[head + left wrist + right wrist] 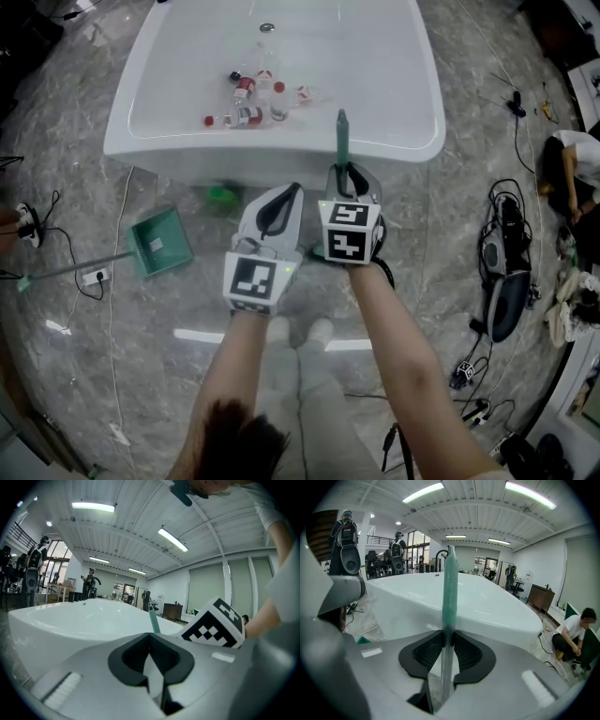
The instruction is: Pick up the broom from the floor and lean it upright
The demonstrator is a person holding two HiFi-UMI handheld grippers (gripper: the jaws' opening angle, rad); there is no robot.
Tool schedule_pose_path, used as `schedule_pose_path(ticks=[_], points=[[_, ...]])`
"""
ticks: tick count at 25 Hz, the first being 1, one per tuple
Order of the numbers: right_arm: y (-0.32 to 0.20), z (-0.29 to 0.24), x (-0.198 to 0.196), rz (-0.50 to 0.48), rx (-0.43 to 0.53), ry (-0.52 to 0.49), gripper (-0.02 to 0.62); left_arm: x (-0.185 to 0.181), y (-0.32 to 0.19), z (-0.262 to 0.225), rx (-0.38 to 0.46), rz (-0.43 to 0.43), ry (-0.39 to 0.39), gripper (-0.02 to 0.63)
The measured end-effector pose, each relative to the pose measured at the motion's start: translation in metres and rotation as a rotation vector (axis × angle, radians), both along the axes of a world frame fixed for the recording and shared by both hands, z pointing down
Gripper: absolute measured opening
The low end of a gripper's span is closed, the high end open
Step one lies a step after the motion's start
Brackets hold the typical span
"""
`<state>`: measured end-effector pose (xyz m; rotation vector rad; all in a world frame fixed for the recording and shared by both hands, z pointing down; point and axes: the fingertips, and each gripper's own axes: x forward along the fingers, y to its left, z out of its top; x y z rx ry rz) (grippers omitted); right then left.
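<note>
The broom's handle (341,141), silver with a green top, stands nearly upright in front of the white table (375,75). My right gripper (345,173) is shut on it, and in the right gripper view the pads press the shaft (450,592) from both sides at the right gripper (446,637). The broom's head is hidden below the gripper. My left gripper (281,195) hangs just left of it, shut with nothing between its fingers. In the left gripper view the left gripper (150,637) points at the table, with the handle's green tip (153,620) ahead.
Several bottles (253,89) lie on the table. A green dustpan (161,242) with a long handle rests on the marble floor at left, near a power strip (94,277). A small green object (222,195) sits by the table's base. Cables, a machine (506,272) and a seated person (572,159) are at right.
</note>
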<state>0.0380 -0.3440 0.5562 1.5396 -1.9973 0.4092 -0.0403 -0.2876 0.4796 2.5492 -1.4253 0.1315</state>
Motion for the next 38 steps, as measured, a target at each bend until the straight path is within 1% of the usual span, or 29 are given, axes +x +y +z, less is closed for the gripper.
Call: schedule_pose_path(ticks=[3, 6, 10, 14, 18, 21, 23, 26, 28, 32, 34, 38], points=[[0.002, -0.006, -0.006, -0.046, 0.006, 0.001, 0.124, 0.001, 0.001, -0.004, -0.002, 0.005, 0.007, -0.002], [0.012, -0.008, -0.008, -0.077, -0.028, -0.003, 0.124, 0.0, 0.002, -0.015, -0.002, -0.003, 0.021, -0.002], [0.027, -0.024, -0.002, -0.075, -0.048, -0.001, 0.124, 0.001, 0.004, -0.031, -0.005, 0.002, 0.023, -0.002], [0.043, -0.063, 0.009, -0.065, -0.037, -0.014, 0.099, 0.004, 0.009, -0.061, 0.003, 0.022, 0.03, -0.002], [0.059, -0.121, 0.008, -0.073, 0.008, -0.07, 0.043, 0.011, 0.026, -0.099, 0.015, 0.072, 0.02, -0.002], [0.072, -0.168, 0.011, -0.069, 0.061, -0.111, 0.006, 0.024, 0.044, -0.125, 0.031, 0.121, 0.013, -0.002], [0.083, -0.197, 0.01, -0.081, 0.093, -0.138, 0.003, 0.031, 0.054, -0.144, 0.049, 0.149, 0.014, -0.002], [0.105, -0.236, 0.003, -0.144, 0.12, -0.185, 0.003, 0.032, 0.069, -0.177, 0.072, 0.17, 0.01, -0.002], [0.119, -0.264, -0.002, -0.195, 0.159, -0.202, 0.003, 0.03, 0.075, -0.202, 0.092, 0.171, 0.015, -0.002], [0.149, -0.323, -0.002, -0.26, 0.301, -0.214, 0.002, 0.032, 0.087, -0.254, 0.136, 0.179, 0.036, -0.002], [0.159, -0.353, 0.001, -0.264, 0.38, -0.21, 0.002, 0.038, 0.092, -0.28, 0.18, 0.205, 0.048, -0.002], [0.178, -0.406, 0.003, -0.269, 0.499, -0.198, 0.002, 0.053, 0.106, -0.323, 0.263, 0.273, 0.061, -0.002]])
